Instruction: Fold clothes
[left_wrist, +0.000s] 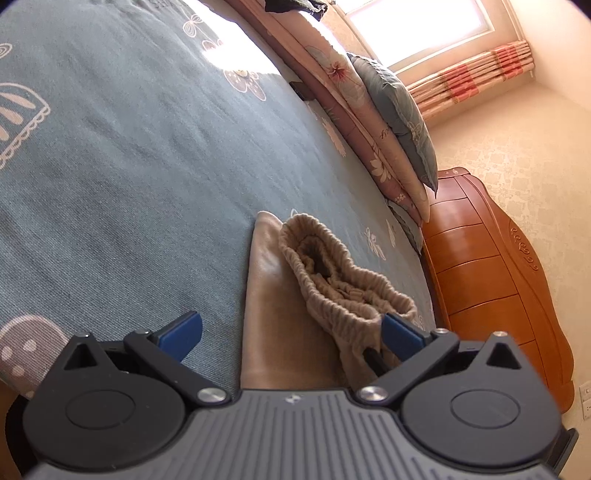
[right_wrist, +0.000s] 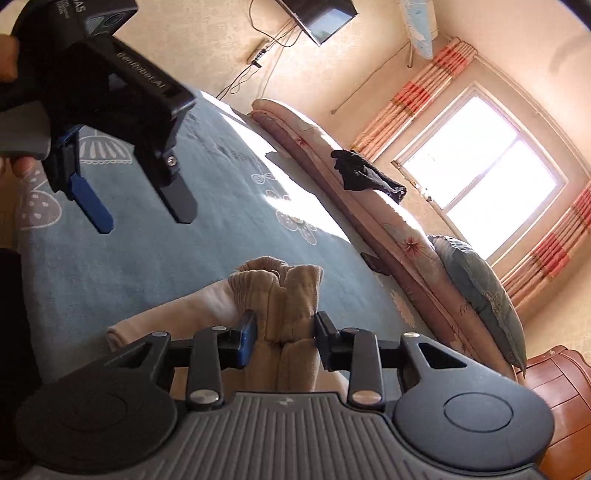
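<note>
Beige trousers (left_wrist: 266, 295) lie on the blue-green bedspread (left_wrist: 129, 166), their gathered elastic waistband (left_wrist: 332, 280) raised and bunched up. In the right wrist view, my right gripper (right_wrist: 286, 339) is shut on that bunched waistband (right_wrist: 291, 291), with a pad pressing it from each side. My left gripper (left_wrist: 291, 334) is open wide, with the trouser leg below it; its right blue finger (left_wrist: 402, 336) sits at the waistband's edge. The right wrist view also shows the left gripper (right_wrist: 142, 221) hovering above the bedspread (right_wrist: 166, 251), held by a hand at the upper left.
A folded pink floral quilt (right_wrist: 369, 206) runs along the bed's far side, with a black garment (right_wrist: 362, 173) on it and a blue pillow (right_wrist: 480, 291) against it. A dark phone-like object (right_wrist: 375, 262) lies by the quilt. The wooden headboard (left_wrist: 487, 280) stands at the right.
</note>
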